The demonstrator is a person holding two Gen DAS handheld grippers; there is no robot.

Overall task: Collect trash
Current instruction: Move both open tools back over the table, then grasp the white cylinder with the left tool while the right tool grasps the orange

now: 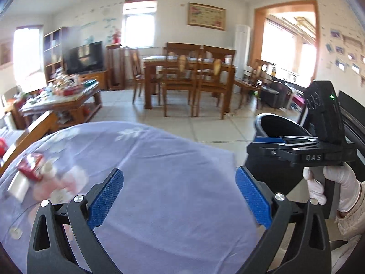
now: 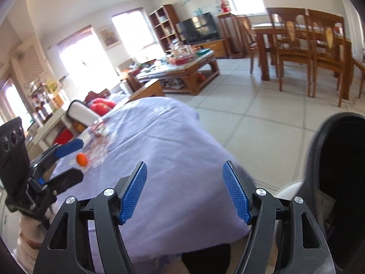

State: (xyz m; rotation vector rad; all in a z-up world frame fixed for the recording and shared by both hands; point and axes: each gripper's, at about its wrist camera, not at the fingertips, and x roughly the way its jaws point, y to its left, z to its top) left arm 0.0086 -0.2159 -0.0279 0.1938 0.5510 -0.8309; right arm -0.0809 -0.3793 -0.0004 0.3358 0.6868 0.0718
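Both tongs, left gripper (image 1: 179, 196) and right gripper (image 2: 184, 191), gape empty over lavender cloth (image 1: 159, 164); red packet (image 1: 30, 166) and wrappers far left, bin (image 1: 280, 125) right; risk: blurred reach scatters litter.

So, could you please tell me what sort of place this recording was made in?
It looks like a home's combined living and dining room: a wooden dining table with chairs, a television on a low cabinet, and a cluttered coffee table on a tiled floor.
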